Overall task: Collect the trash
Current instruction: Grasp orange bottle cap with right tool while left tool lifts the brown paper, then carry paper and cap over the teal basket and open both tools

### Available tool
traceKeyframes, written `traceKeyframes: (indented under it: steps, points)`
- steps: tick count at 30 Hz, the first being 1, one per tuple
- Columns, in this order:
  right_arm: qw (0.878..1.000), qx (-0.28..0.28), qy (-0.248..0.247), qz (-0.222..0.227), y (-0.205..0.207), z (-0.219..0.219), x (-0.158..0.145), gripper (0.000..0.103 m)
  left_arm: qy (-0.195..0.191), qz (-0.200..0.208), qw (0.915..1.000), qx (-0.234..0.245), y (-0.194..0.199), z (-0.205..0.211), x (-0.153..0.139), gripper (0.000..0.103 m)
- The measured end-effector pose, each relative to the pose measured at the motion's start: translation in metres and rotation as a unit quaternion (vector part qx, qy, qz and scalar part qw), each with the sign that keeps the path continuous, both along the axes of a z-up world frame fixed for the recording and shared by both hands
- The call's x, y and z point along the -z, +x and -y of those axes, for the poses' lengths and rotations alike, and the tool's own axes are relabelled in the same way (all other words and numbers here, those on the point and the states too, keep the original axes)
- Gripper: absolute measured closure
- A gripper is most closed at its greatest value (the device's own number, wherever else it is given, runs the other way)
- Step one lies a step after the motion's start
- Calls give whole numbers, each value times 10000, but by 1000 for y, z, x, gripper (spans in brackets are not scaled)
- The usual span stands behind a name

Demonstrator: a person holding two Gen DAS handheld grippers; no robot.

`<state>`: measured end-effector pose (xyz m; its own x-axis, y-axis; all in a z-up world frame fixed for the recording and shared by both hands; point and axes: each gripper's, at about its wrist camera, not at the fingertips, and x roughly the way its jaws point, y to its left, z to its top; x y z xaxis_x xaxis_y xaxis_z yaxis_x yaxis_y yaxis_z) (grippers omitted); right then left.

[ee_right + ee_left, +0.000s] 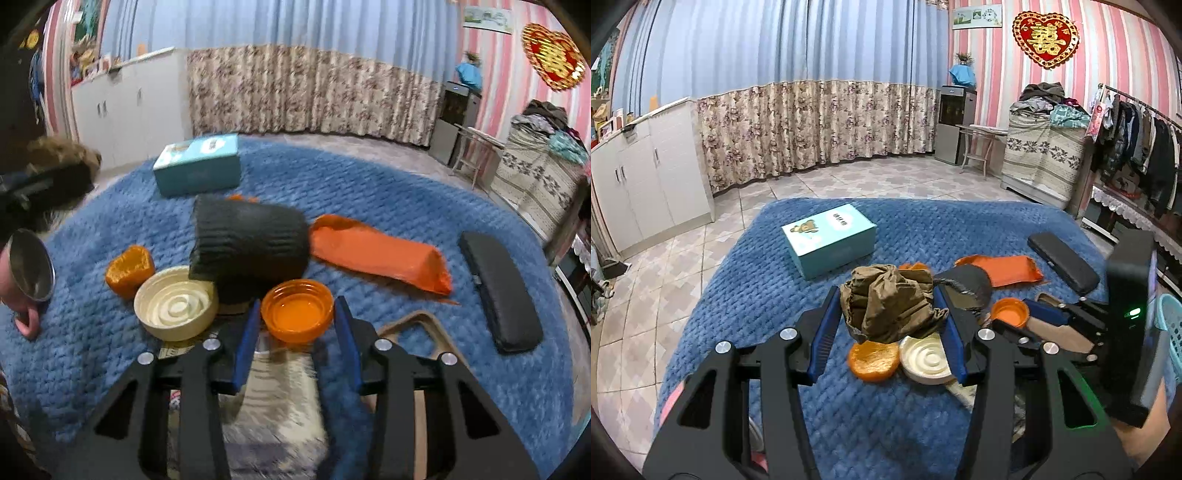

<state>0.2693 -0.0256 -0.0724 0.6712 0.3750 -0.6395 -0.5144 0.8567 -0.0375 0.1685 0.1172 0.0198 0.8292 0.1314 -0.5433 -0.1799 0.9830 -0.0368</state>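
Over the blue bed (738, 295), left tool (890, 314) grips crumpled brown paper (890, 302), right tool (297, 314) clamps orange lid (297, 308); white lid (175, 302), orange wrapper (376, 254) remain.

Motion blur smears the right wrist view's lower centre, where a pale striped surface (273, 398) cannot be identified. A tan frame (424, 325) sits half hidden behind the right gripper (297, 325). At left, a metal cup (31, 264) is cut by the edge.

Both wrist views low and close over the blue blanket (746, 295), facing the curtain (314, 92), sharing the teal box (829, 240)
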Motion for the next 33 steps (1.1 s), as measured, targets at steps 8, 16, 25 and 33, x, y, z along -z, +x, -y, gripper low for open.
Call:
traceKeyframes:
  steps: [8, 16, 25, 33]
  points:
    - [9908, 1159, 569, 400, -24, 111, -47, 63, 14, 184, 9984, 533, 20, 59, -13, 54]
    - [9545, 2763, 663, 902, -76, 235, -85, 63, 34, 378, 9886, 1454, 34, 159, -23, 54]
    - [9050, 4082, 419, 1123, -117, 357, -89, 63, -211, 299, 9734, 2263, 47, 254, -21, 54]
    - [8697, 4801, 534, 1012, -131, 428, -75, 63, -250, 205, 9490, 3137, 57, 352, -5, 54]
